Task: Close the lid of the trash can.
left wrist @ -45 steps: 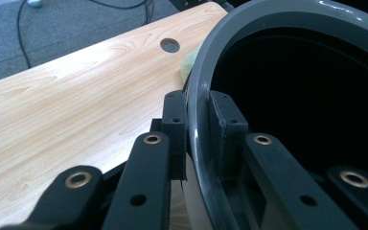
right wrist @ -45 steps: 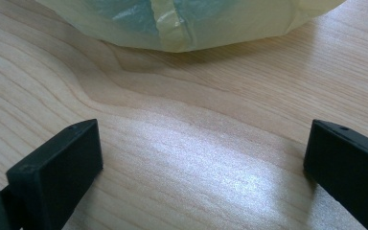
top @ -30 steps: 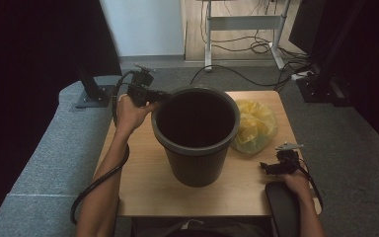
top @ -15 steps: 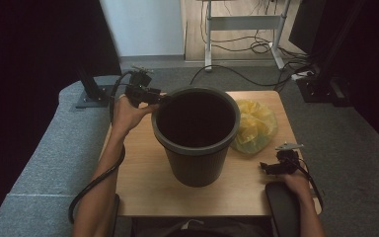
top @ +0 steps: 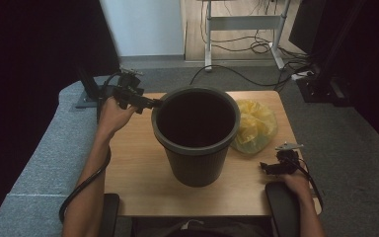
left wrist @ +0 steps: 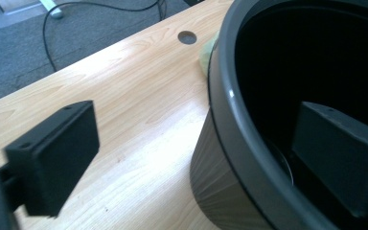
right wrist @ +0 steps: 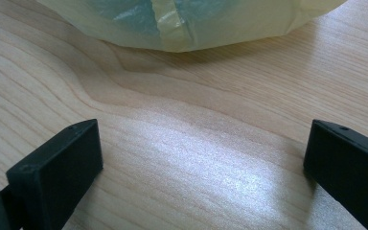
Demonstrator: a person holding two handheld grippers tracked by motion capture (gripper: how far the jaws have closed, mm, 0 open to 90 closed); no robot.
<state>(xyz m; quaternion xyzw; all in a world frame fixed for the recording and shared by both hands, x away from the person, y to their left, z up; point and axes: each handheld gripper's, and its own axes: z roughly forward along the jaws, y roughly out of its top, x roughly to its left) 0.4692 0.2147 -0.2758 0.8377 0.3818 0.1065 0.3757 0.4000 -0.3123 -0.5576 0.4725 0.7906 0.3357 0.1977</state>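
The dark bin (top: 196, 133) is parked mid-table (top: 133, 163), its rim straddled by the wide-open left gripper (left wrist: 211, 143). The right gripper (right wrist: 201, 163) is held open too, near the yellow bag (right wrist: 187, 19).

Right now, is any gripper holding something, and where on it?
Nothing is clamped yet. The left gripper is open, its jaws straddling the rim of the bin. The right gripper is open over the table, near the yellow bag.

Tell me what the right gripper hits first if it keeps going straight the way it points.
Most likely the yellow plastic bag. The right gripper is open, low over the wooden table, with bare wood between its fingers and the bag straight ahead. How far off is hard to judge.
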